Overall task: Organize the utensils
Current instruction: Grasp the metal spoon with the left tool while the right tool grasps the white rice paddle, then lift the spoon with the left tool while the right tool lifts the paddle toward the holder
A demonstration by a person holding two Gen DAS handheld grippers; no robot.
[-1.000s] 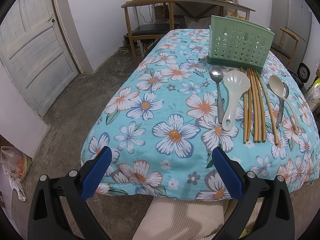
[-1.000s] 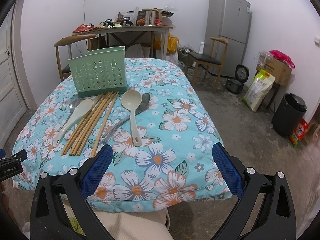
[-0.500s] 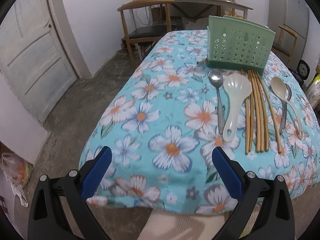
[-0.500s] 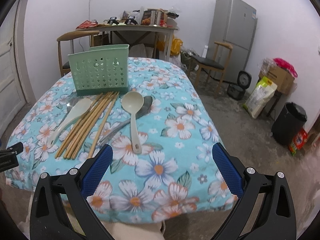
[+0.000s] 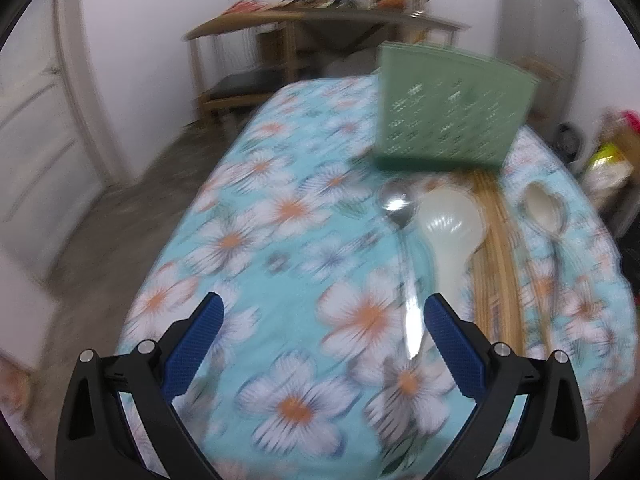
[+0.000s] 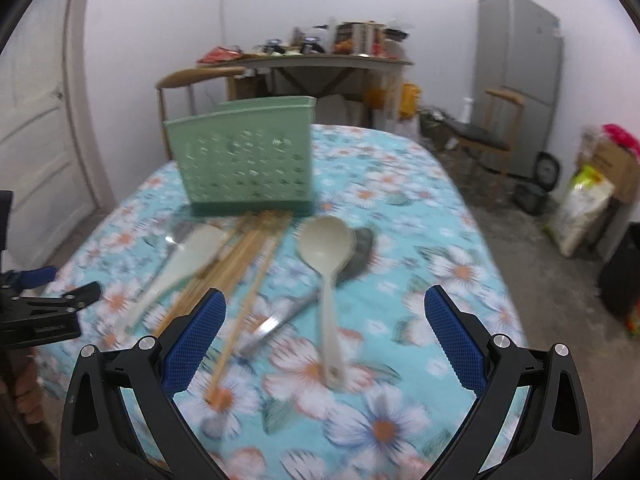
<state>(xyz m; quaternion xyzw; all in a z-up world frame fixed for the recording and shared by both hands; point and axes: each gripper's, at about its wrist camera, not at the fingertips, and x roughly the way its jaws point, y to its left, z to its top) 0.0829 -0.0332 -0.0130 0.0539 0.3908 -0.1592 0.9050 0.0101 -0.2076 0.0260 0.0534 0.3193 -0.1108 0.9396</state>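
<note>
Left wrist view shows the left claw (image 5: 318,340) spread wide and holding nothing, hovering low over the flowered counter (image 5: 248,240); the picture is smeared, so fine detail is uncertain. Just ahead of its right finger lies a metal spoon (image 5: 400,232), bowl far from the claw and handle running back toward it, so the long axis lies nearly along the claw's line of sight. Touching or just beside it, further right, is a pale rice paddle (image 5: 450,232) lying the same way, then a bundle of bamboo chopsticks (image 5: 494,260), then a cream ladle (image 5: 542,216) over another metal spoon. All the handles point to the near edge, which probably makes them easy to pinch at the handle end. Beyond their bowls stands the green perforated utensil holder (image 5: 448,116), upright with its open top up, seemingly the place these pieces should go. In the right wrist view the right claw (image 6: 324,340) is likewise wide and empty, and the cream ladle (image 6: 326,264) lies between its fingers, handle toward the claw, with the chopsticks (image 6: 240,264) fanned ahead of its left finger and the holder (image 6: 244,160) straight beyond. Nothing appears to be in the holder yet, so the sorting seems barely begun.
</note>
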